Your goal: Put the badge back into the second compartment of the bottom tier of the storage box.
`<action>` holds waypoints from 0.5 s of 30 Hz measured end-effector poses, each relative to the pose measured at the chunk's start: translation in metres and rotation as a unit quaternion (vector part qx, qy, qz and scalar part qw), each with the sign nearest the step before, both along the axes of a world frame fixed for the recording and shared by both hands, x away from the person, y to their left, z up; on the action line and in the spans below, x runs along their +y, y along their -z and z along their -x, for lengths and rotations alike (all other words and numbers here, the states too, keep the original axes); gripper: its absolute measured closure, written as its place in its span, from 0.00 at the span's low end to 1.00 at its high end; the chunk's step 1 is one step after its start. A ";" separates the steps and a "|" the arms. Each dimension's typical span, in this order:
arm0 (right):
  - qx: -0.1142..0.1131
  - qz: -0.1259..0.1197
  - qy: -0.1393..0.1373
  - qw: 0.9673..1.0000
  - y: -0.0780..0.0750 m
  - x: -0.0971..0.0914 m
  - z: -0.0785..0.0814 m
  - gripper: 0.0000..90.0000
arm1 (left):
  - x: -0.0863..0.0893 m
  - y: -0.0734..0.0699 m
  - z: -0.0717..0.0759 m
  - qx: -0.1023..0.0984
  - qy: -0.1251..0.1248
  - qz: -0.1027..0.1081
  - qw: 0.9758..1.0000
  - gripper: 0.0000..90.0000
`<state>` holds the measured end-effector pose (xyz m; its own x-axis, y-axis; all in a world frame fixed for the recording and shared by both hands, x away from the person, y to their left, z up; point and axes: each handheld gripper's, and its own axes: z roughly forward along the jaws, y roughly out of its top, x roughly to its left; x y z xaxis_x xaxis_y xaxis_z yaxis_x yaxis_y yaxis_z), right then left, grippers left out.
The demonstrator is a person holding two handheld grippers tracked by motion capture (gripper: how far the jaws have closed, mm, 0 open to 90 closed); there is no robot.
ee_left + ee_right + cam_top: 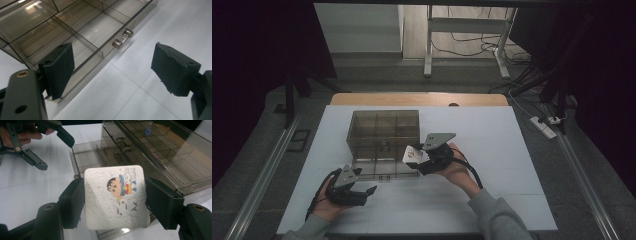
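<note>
Overhead, two close views — shared drawer box [383, 142].

We count two hand-held grippers, the left gripper [362, 192] and the right gripper [416, 156]; each has two black jaws. We see one smoky transparent organizer box [383, 131] with one drawer [384, 169] pulled out, and we make out one metal-capped handle [122, 39] on that drawer's front. We find one white square packet [116, 196] printed with a cartoon boy; one white table [492, 150] carries it all; one white power strip [543, 127] lies on the floor.
</note>
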<state>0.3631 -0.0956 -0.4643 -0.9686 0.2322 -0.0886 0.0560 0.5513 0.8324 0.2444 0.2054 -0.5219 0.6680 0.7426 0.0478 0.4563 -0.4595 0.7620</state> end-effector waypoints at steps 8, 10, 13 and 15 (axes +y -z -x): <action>0.000 0.000 -0.008 1.000 0.001 0.008 0.000 0.36 | -0.001 0.000 0.000 -0.002 0.001 -0.002 1.000 0.21; 0.001 0.001 -0.010 1.000 0.001 0.010 0.000 0.36 | -0.001 0.000 0.000 -0.001 0.001 -0.001 1.000 0.21; 0.002 0.001 -0.012 1.000 0.003 0.014 0.000 0.36 | -0.001 0.000 0.000 -0.001 0.001 -0.001 1.000 0.21; 0.002 0.003 -0.014 1.000 0.003 0.016 0.000 0.36 | -0.001 0.000 0.000 -0.001 0.000 -0.001 1.000 0.21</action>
